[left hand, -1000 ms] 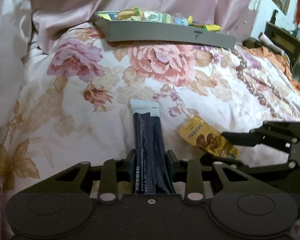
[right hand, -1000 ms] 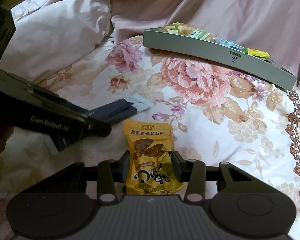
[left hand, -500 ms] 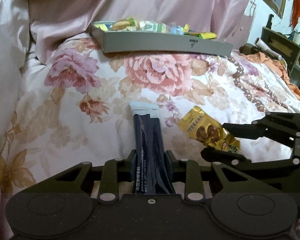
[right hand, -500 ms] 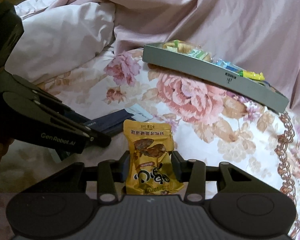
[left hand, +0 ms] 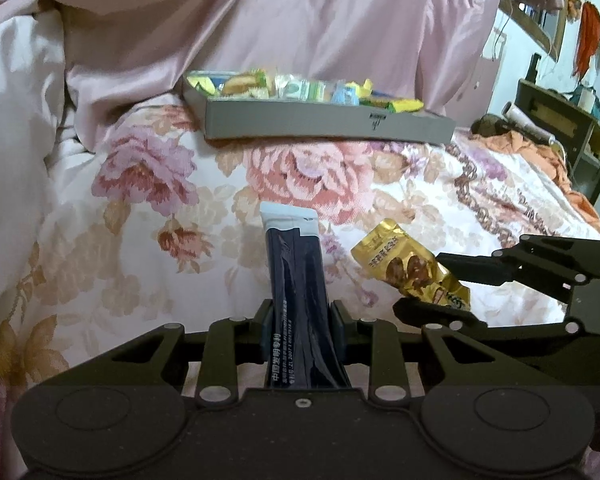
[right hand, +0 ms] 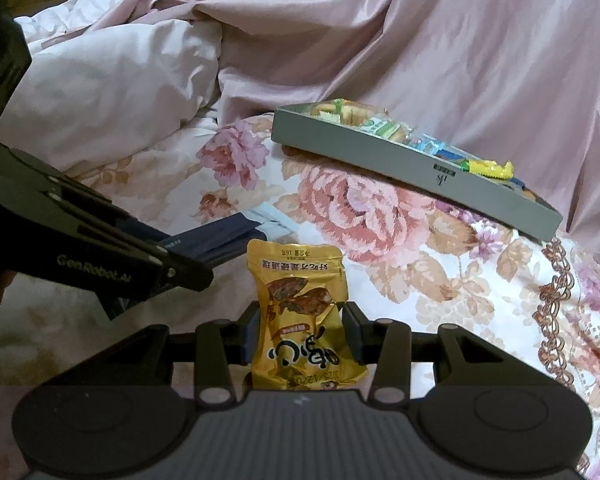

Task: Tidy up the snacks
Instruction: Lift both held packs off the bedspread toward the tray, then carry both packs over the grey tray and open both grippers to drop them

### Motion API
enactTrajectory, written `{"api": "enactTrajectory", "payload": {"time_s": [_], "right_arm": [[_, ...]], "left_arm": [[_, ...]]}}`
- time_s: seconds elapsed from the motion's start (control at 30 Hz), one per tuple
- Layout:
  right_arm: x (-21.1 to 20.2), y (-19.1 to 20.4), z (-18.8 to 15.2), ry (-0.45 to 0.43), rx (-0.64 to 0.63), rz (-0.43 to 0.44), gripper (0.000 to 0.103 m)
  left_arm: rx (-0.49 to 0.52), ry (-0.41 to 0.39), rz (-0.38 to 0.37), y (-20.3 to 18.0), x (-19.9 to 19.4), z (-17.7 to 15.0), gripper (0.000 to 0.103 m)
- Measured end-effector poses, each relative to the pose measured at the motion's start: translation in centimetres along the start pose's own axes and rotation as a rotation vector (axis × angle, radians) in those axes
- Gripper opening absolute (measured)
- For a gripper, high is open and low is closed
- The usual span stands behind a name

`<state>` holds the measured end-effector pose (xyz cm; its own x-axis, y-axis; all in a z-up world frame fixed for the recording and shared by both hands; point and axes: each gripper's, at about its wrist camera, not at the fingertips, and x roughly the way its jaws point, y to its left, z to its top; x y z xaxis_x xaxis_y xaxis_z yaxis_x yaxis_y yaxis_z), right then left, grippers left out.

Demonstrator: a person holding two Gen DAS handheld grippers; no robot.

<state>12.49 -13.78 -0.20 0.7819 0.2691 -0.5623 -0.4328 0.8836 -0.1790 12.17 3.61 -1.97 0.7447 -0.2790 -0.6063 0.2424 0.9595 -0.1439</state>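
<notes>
We saw a long dark navy foil sachet with a pale blue end (left hand: 296,292) at the lower centre of the left wrist view, pinched between the pads of the left gripper (left hand: 302,322). A crinkled gold foil snack pouch with brown printed nuts (right hand: 300,312) sat at the lower centre of the right wrist view, clamped by the right gripper (right hand: 300,330). Both packets hung just above the cream floral quilt (left hand: 160,220). In the upper middle lay a shallow grey rectangular tray (left hand: 324,124) filled with wrapped snacks, backed by rumpled pink satin bedding (right hand: 460,40).
</notes>
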Motion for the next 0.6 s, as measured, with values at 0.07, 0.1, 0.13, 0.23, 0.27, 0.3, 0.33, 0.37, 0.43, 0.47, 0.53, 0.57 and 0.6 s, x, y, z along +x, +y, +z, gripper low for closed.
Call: {"api": "enactTrajectory", "payload": {"time_s": [0.07, 0.1, 0.13, 0.23, 0.27, 0.3, 0.33, 0.37, 0.43, 0.47, 0.53, 0.57, 0.6], "right_arm": [[-0.2, 0.0, 0.1, -0.016, -0.016, -0.009, 0.047], [-0.3, 0.0, 0.2, -0.027, -0.024, -0.016, 0.047], [-0.4, 0.0, 0.3, -0.034, -0.029, -0.021, 0.047], [-0.6, -0.5, 0.7, -0.059, -0.035, -0.036, 0.047], [-0.7, -0.7, 0.8, -0.068, -0.035, -0.043, 0.047], [-0.7, -0.9, 0.9, -0.075, -0.035, -0.047, 0.047], [-0.7, -1.1, 1.1, -0.082, -0.036, -0.053, 0.047], [-0.8, -1.3, 1.2, -0.091, -0.038, -0.058, 0.047], [-0.8, -1.7, 1.6, -0.109, -0.043, -0.067, 0.047], [-0.9, -1.9, 1.8, -0.120, -0.046, -0.070, 0.047], [-0.9, -2.2, 2.2, -0.140, -0.055, -0.077, 0.047], [-0.8, -2.5, 2.4, -0.151, -0.057, -0.079, 0.047], [-0.7, -2.8, 2.7, -0.160, -0.055, -0.080, 0.047]], "left_arm": [[-0.001, -0.020, -0.003, -0.1, -0.3, 0.1, 0.031], [-0.002, -0.030, -0.005, -0.2, -0.4, 0.2, 0.031], [-0.002, -0.038, -0.006, -0.2, -0.5, 0.2, 0.031], [-0.010, -0.066, -0.012, -0.2, -0.9, 0.5, 0.031], [-0.015, -0.075, -0.015, -0.2, -1.0, 0.5, 0.031], [-0.027, -0.080, -0.018, -0.1, -1.1, 0.7, 0.031], [-0.039, -0.083, -0.025, 0.0, -1.2, 0.8, 0.031], [-0.049, -0.087, -0.031, 0.1, -1.3, 1.0, 0.031], [-0.071, -0.101, -0.041, 0.3, -1.6, 1.4, 0.031], [-0.078, -0.111, -0.042, 0.3, -1.7, 1.7, 0.031], [-0.083, -0.135, -0.041, 0.3, -2.0, 2.5, 0.031], [-0.089, -0.144, -0.039, 0.2, -2.0, 3.0, 0.031], [-0.094, -0.153, -0.042, 0.1, -2.0, 3.6, 0.031]]}}
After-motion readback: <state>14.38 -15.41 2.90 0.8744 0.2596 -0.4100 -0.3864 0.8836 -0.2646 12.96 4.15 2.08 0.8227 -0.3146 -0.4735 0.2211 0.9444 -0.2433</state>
